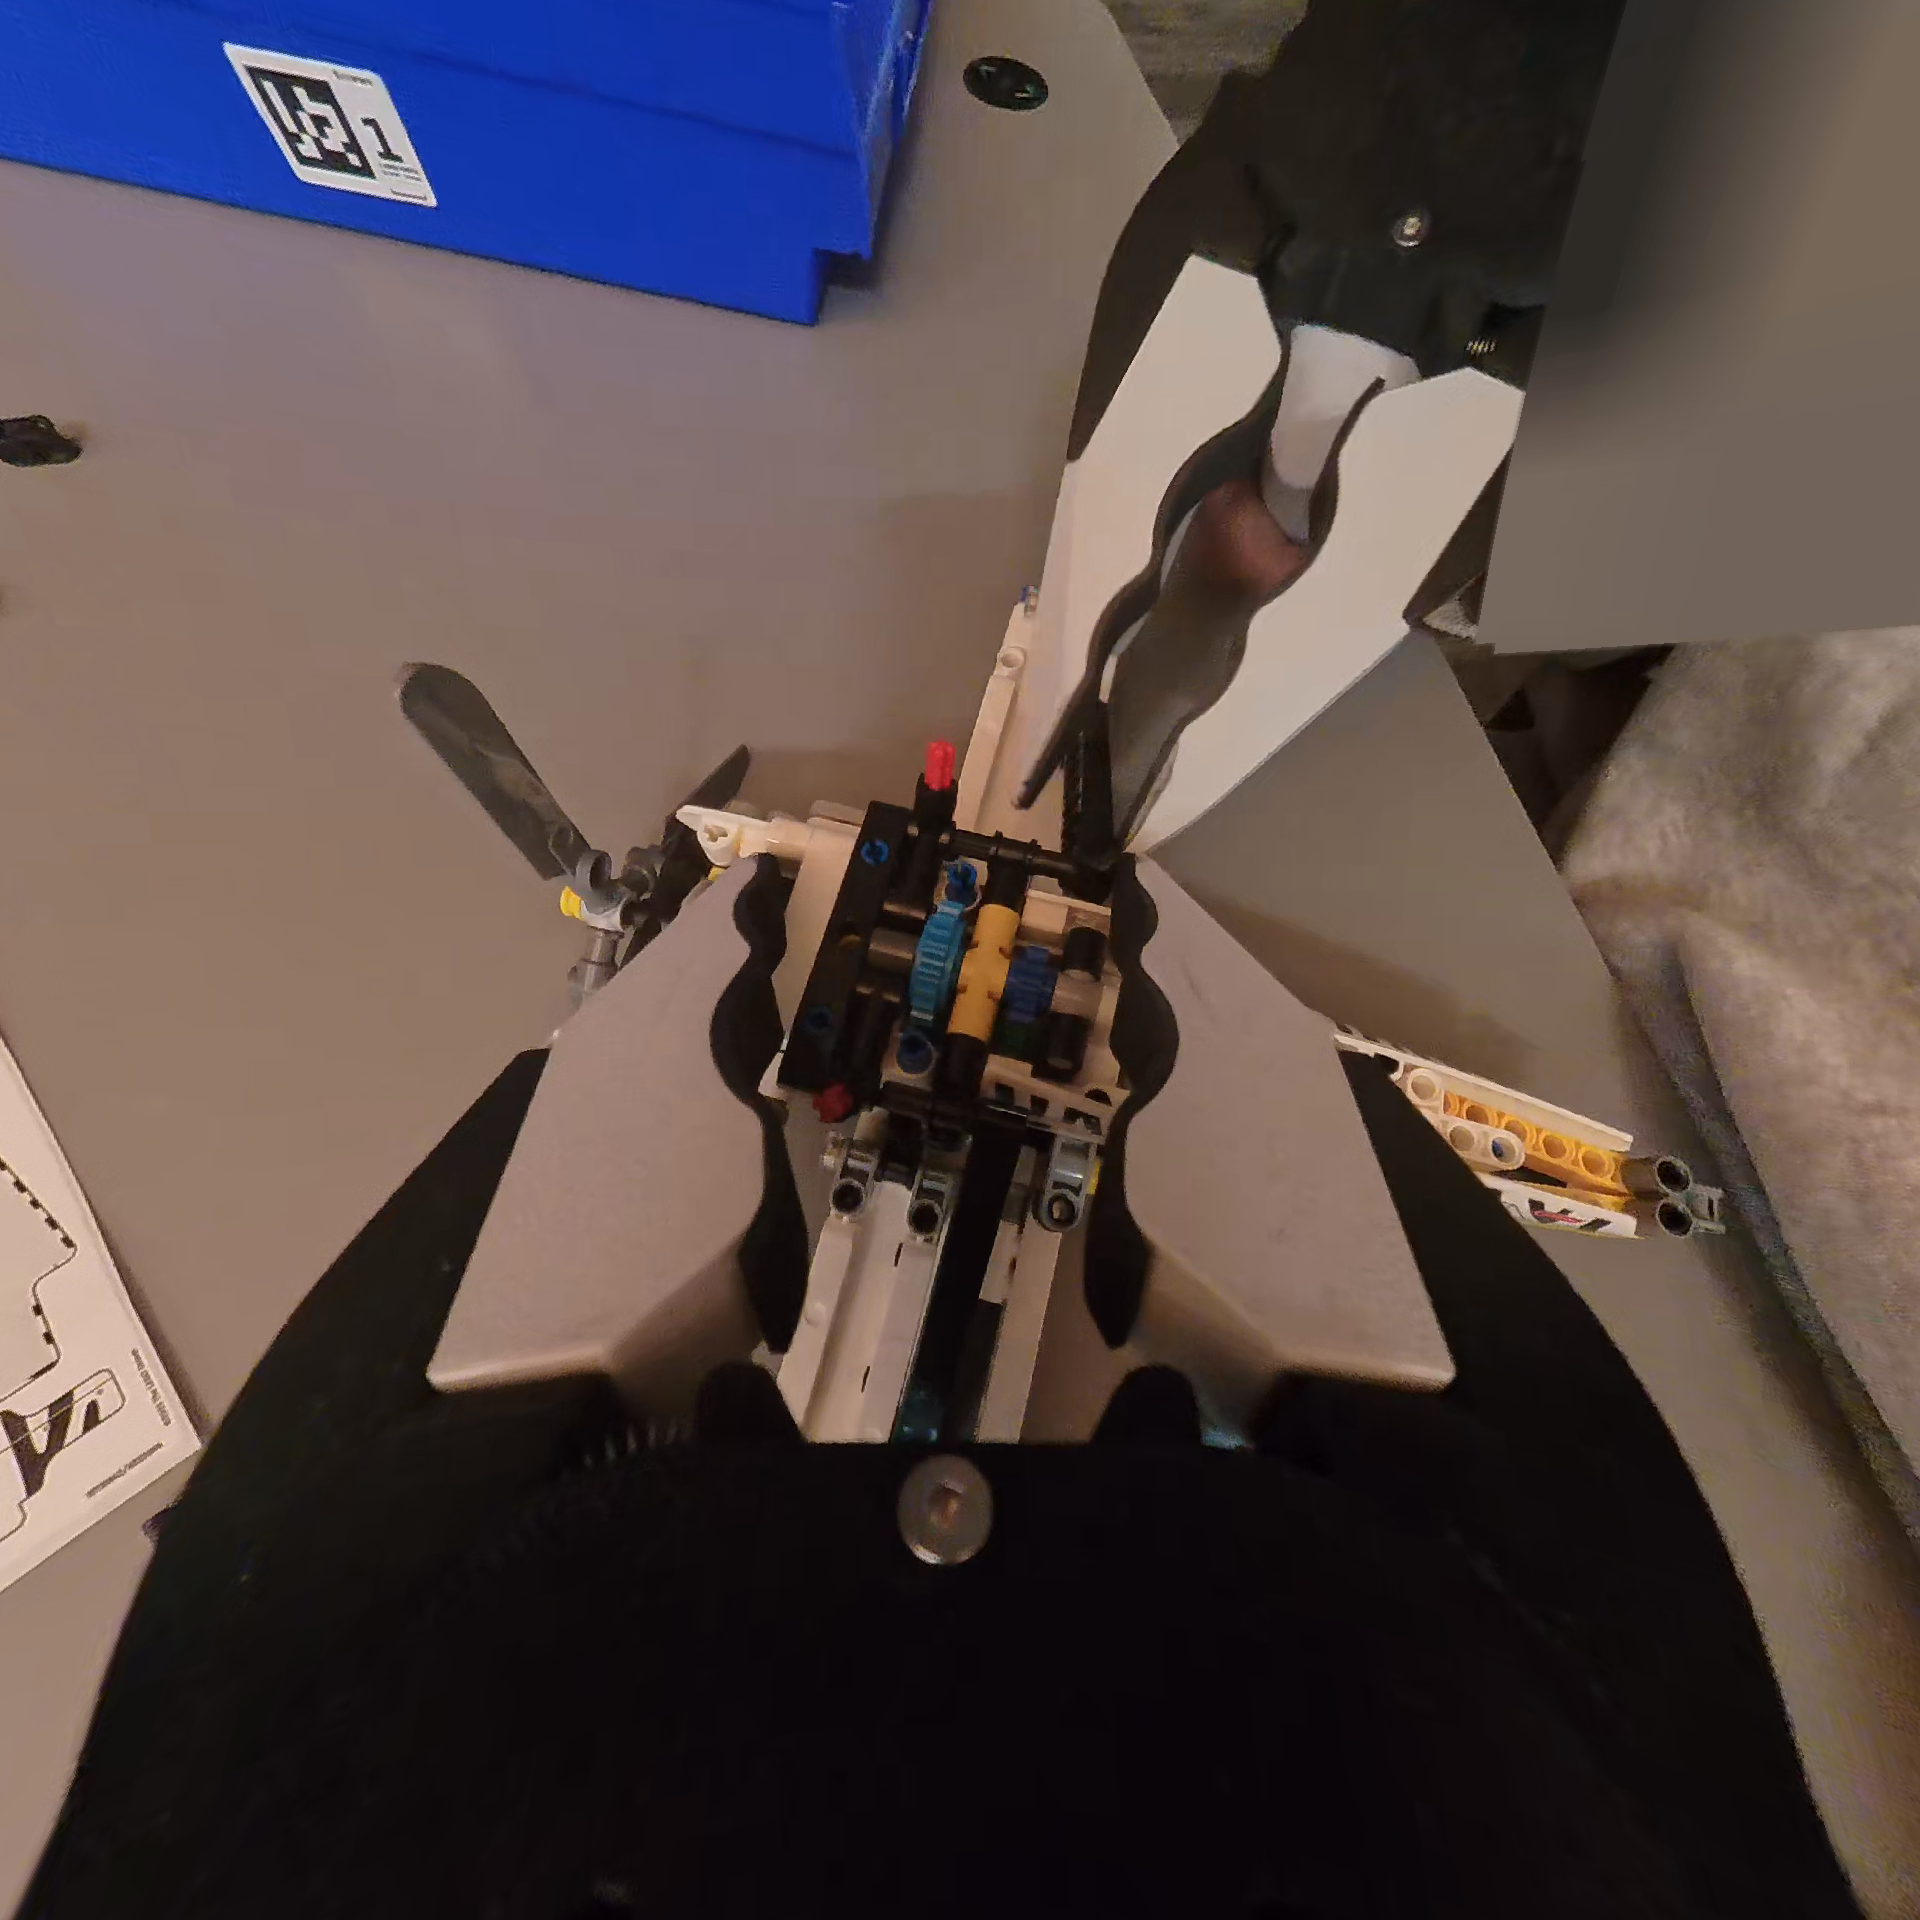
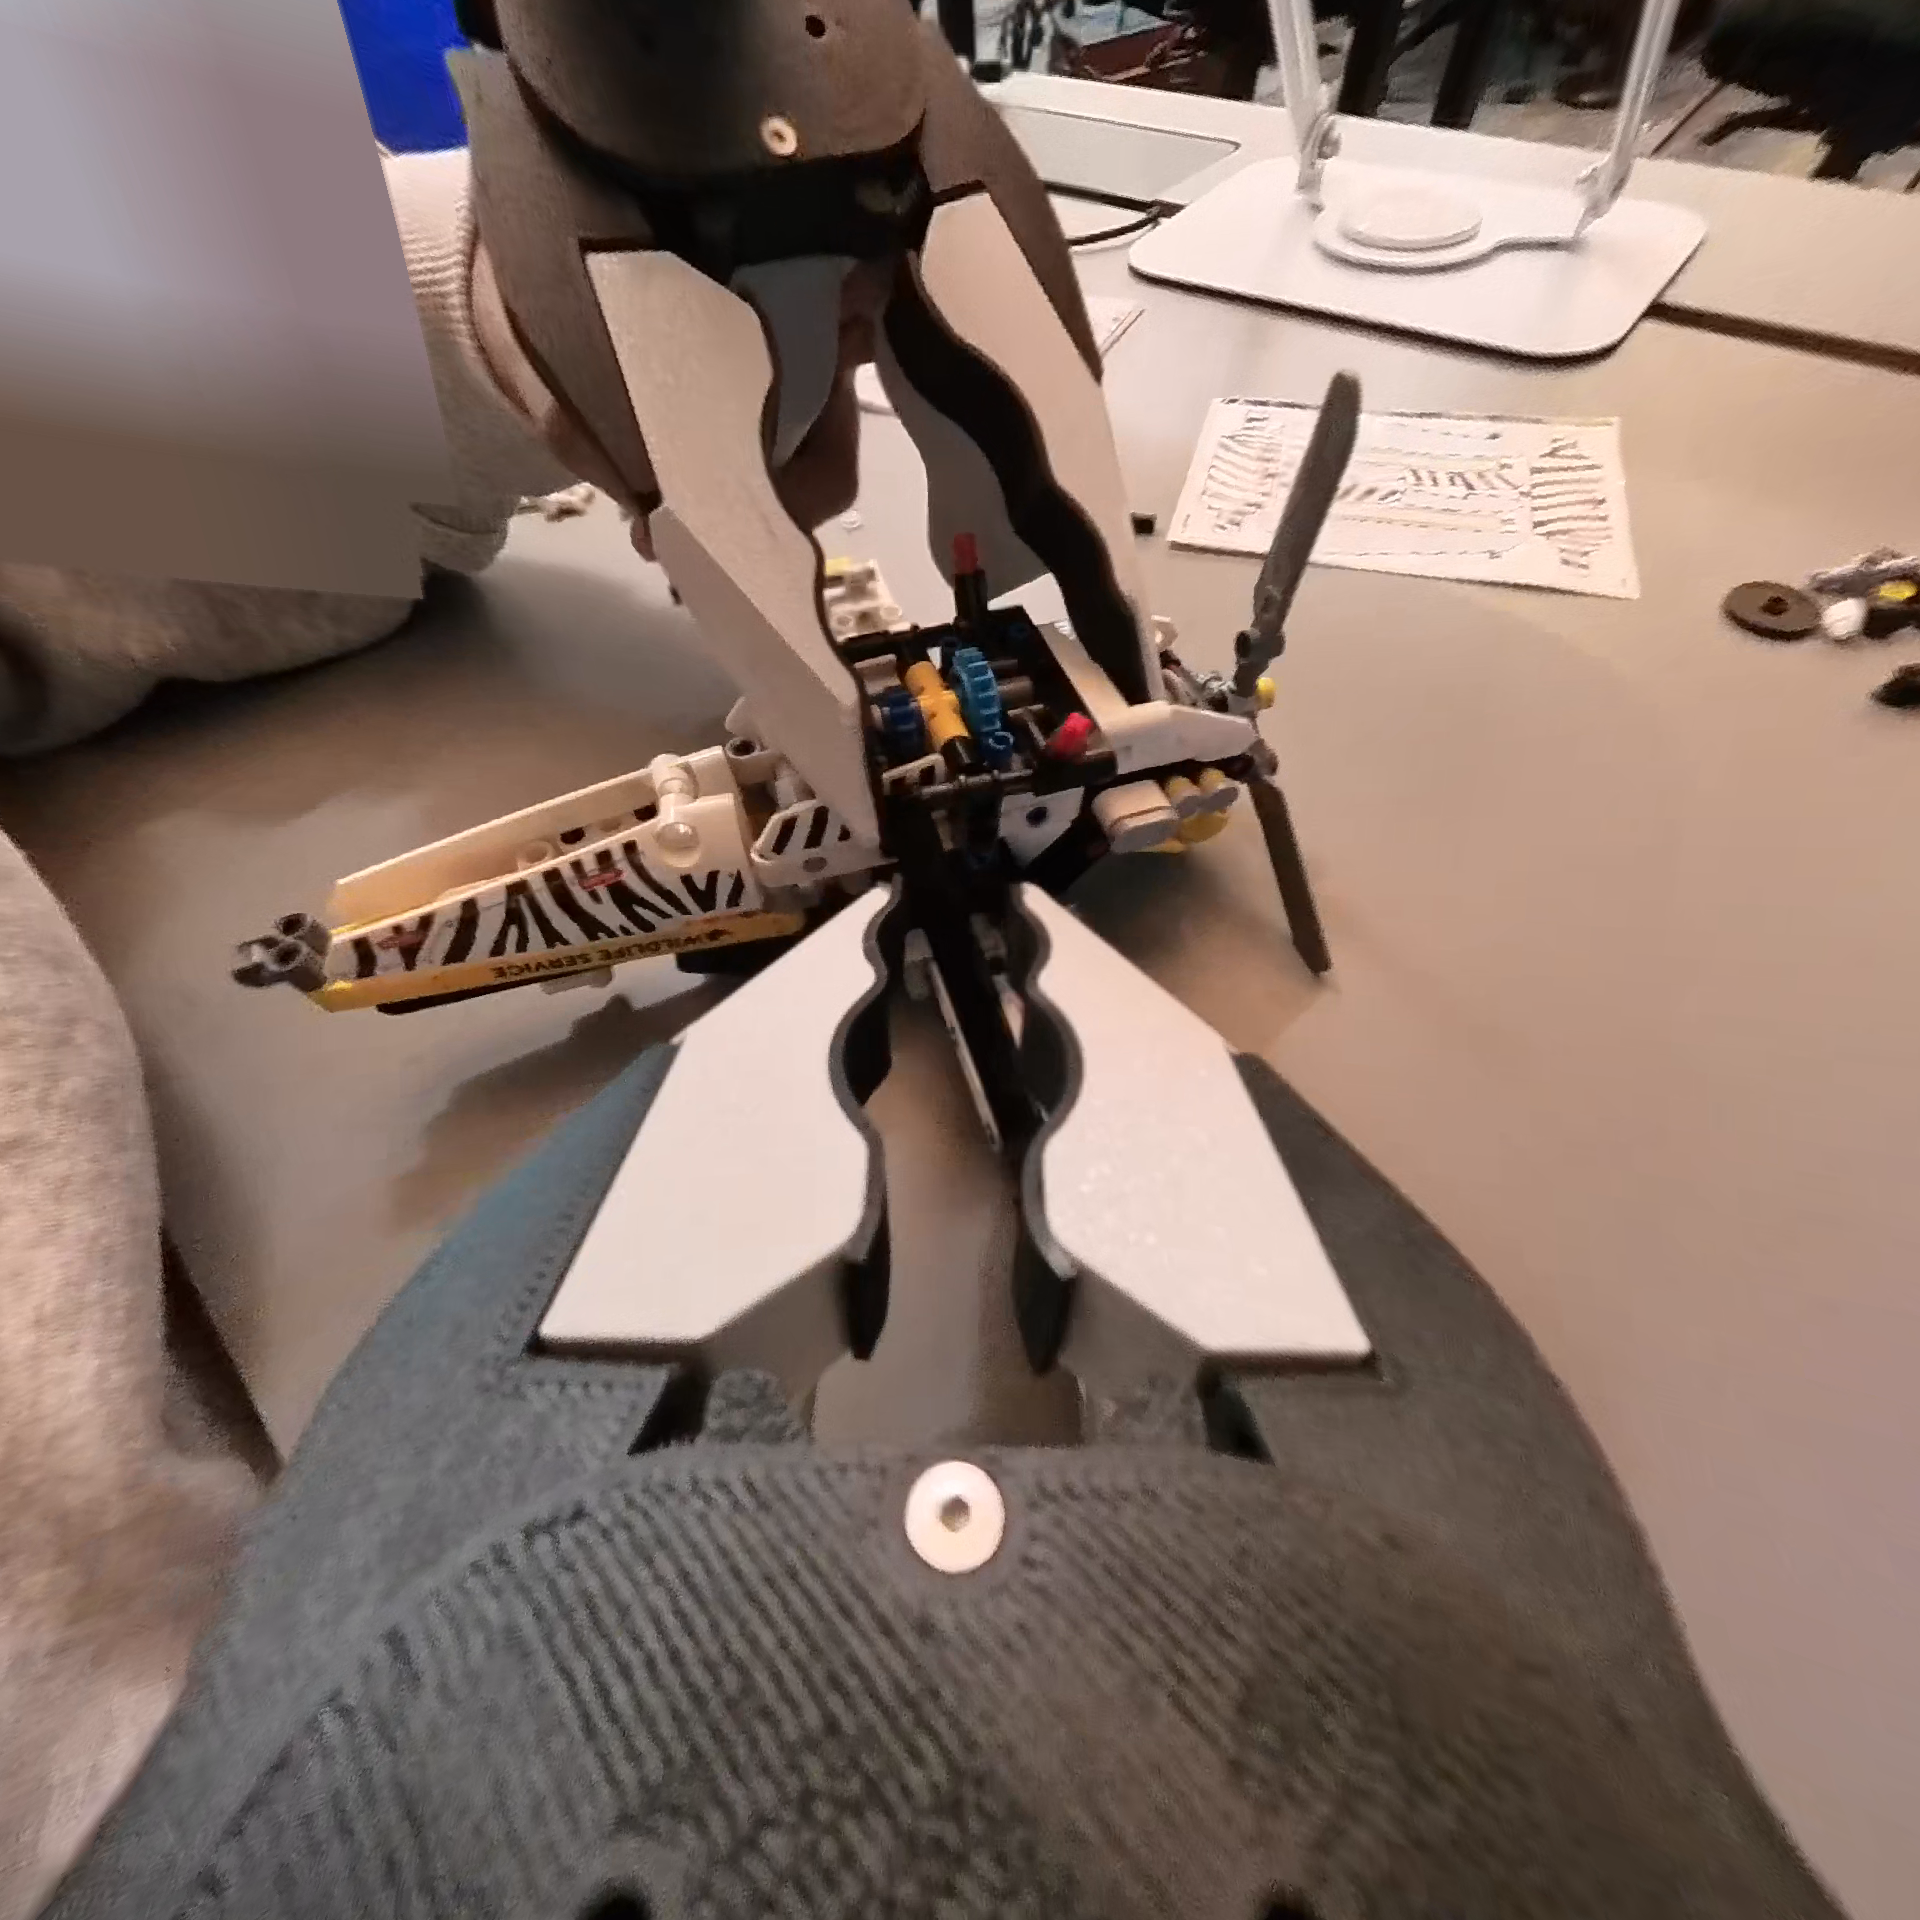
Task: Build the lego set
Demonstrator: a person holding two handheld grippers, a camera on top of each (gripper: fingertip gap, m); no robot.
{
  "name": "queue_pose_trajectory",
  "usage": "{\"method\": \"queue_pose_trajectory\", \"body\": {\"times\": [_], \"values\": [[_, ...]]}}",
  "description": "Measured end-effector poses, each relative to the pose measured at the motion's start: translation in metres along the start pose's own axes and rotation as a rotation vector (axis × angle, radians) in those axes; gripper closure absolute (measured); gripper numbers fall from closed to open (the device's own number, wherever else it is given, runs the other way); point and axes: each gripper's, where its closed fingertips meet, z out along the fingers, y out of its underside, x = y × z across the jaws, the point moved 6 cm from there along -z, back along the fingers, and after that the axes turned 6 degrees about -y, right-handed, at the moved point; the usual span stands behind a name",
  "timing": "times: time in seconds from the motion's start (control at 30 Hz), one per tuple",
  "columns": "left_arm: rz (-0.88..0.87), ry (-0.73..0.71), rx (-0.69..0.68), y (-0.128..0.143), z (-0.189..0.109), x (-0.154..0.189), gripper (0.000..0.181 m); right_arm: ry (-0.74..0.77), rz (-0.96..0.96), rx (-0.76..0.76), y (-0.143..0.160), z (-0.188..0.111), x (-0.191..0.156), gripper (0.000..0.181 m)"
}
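Mid-assembly: left claw steadies the model plane, right claw brings a black part to its gearbox.

Nearest in the left wrist view, the left claw [image 1: 940,997] is closed on the plane model [image 1: 966,987], fingers against both sides of the open gear section, holding it on the grey surface [image 1: 312,540]. Right claw [image 2: 951,997] is narrowed onto a thin black part [image 2: 961,997], tip at the model's black frame; judged a fitting step, next move needs alignment, then a firm push. Zebra-striped tail [image 2: 540,914] points left, propeller [image 2: 1283,644] right. Farther: sticker sheet [image 2: 1455,488], loose parts [image 2: 1829,613], blue bin [image 1: 582,145]. Hidden: the seating point, the part's exact shape, the model's underside. Blur softens the right view.
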Motion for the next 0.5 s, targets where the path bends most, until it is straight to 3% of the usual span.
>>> {"method": "queue_pose_trajectory", "body": {"times": [0.17, 0.4, 0.5], "values": [[-0.014, 0.007, -0.005, 0.000, 0.000, -0.001, 0.117, 0.051, -0.180, 0.031, -0.007, -0.002, -0.010, 0.164], [-0.032, 0.015, -0.006, -0.001, 0.000, -0.001, 0.117, 0.212, -0.495, -0.082, -0.006, 0.007, -0.018, 0.172], [-0.021, 0.006, -0.008, -0.001, 0.000, 0.000, 0.117, 0.226, -0.524, -0.096, -0.006, 0.008, -0.019, 0.174]]}}
